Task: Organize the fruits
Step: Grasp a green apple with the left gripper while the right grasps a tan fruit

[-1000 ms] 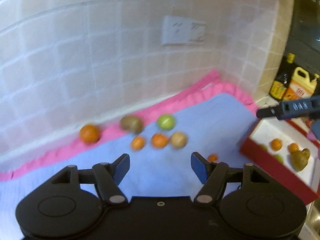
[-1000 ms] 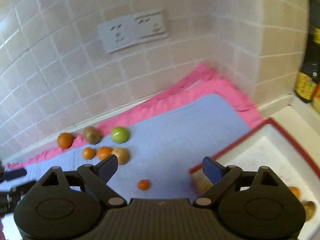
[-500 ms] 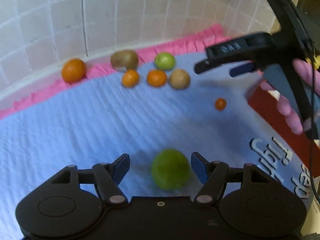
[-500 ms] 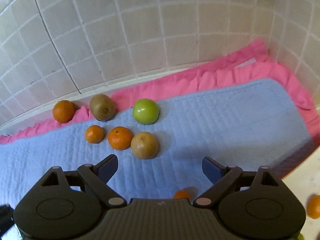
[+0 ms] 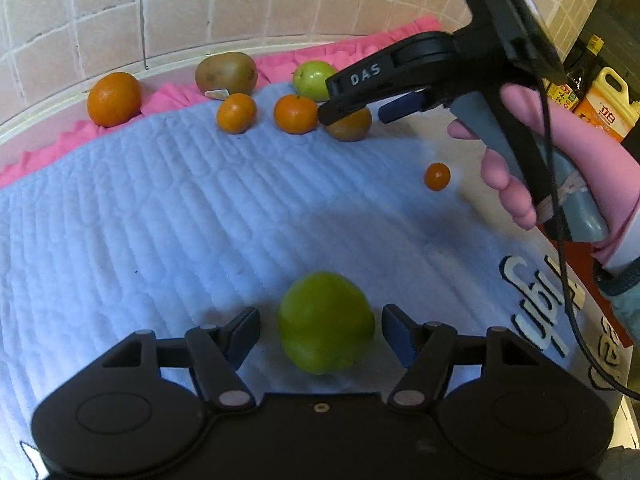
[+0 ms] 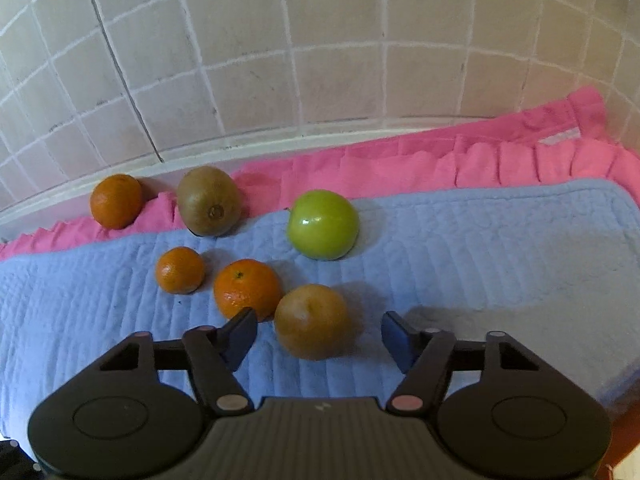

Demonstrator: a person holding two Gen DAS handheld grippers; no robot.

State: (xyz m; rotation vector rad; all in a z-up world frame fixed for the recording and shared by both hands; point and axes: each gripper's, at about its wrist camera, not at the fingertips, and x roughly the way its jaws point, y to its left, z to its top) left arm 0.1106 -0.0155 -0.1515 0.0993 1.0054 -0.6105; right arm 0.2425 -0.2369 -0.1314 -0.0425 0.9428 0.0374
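Note:
My left gripper (image 5: 320,326) is open around a green apple (image 5: 326,322) that lies on the blue mat (image 5: 160,220); the pads do not touch it. My right gripper (image 6: 318,330) is open around a brown round fruit (image 6: 312,320), also apart from it. In the left wrist view the right gripper (image 5: 352,108) hangs over that brown fruit (image 5: 352,126). Further back lie a second green apple (image 6: 323,224), a kiwi (image 6: 209,201), and three oranges (image 6: 247,288) (image 6: 180,270) (image 6: 116,200). A tiny orange fruit (image 5: 437,176) lies alone.
A tiled wall (image 6: 320,60) stands right behind the fruit. A pink cloth (image 6: 440,164) edges the mat. A red tray edge (image 5: 580,264) lies at the right, under my right hand. Bottles (image 5: 600,100) stand at the far right.
Both grippers dropped toward the mat. The left one closed in on the near green apple, the right one moved left and forward over the brown fruit.

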